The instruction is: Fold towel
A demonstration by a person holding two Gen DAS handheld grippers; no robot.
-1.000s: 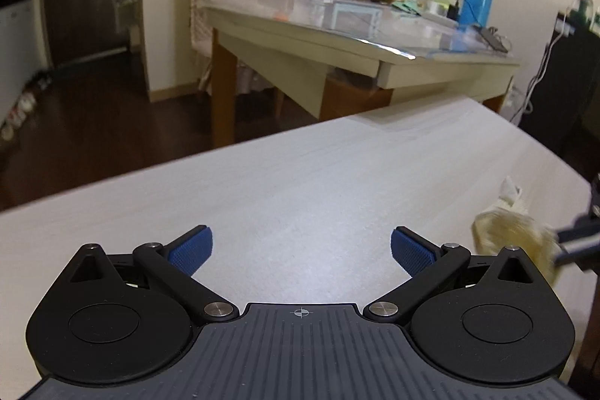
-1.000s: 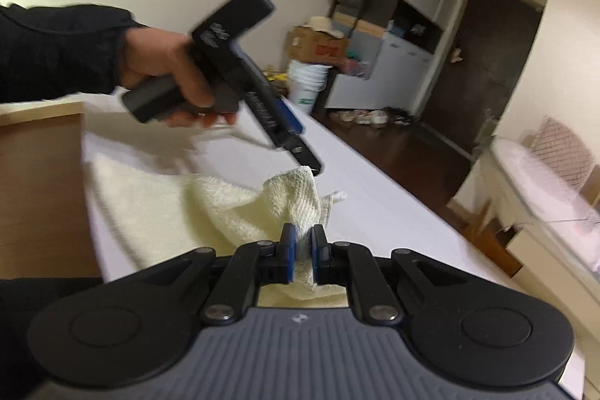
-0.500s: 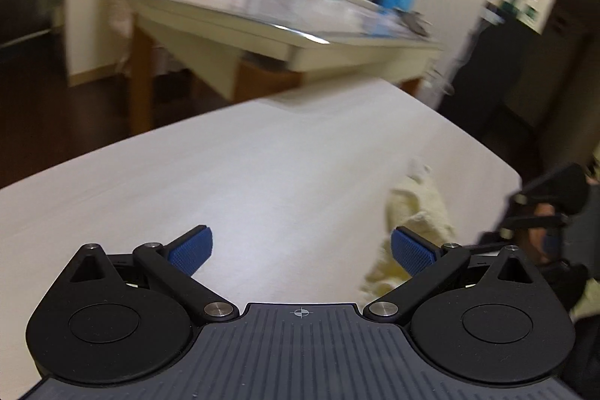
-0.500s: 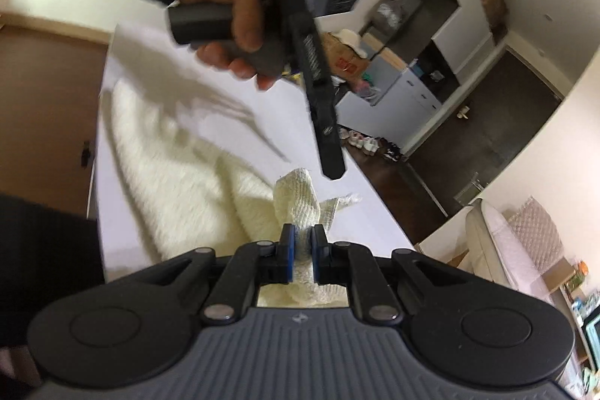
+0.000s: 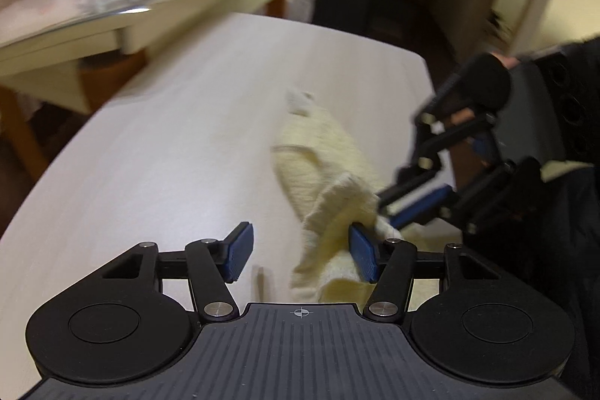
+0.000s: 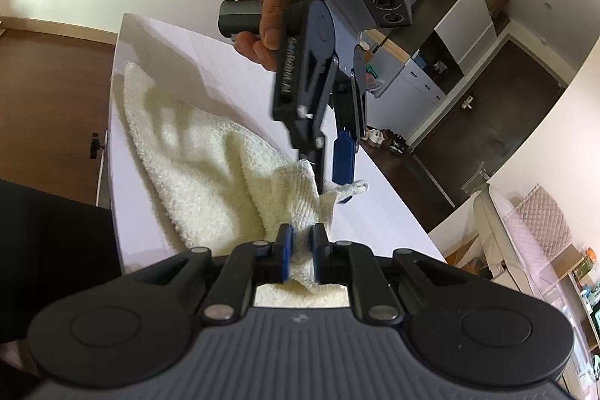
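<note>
A cream terry towel (image 6: pixel 195 156) lies rumpled on the white table (image 6: pixel 232 62); it also shows in the left wrist view (image 5: pixel 322 156). My right gripper (image 6: pixel 300 246) is shut on a raised corner of the towel. It shows in the left wrist view (image 5: pixel 412 208) at the right, pinching that corner. My left gripper (image 5: pixel 300 253) is open, its jaws apart around the raised fold beside the right gripper's pinch. In the right wrist view the left gripper (image 6: pixel 333 156) points down at the towel's edge.
A second table (image 5: pixel 123 10) with a glass top stands beyond the white table (image 5: pixel 168 145), holding a teal oven and bottles. Dark furniture stands at the back right. A wooden floor and a cabinet (image 6: pixel 431 70) lie past the table's edge.
My left gripper has swung right and come down over the towel's raised corner, still open. My right gripper keeps its pinch and has lifted the corner a little.
</note>
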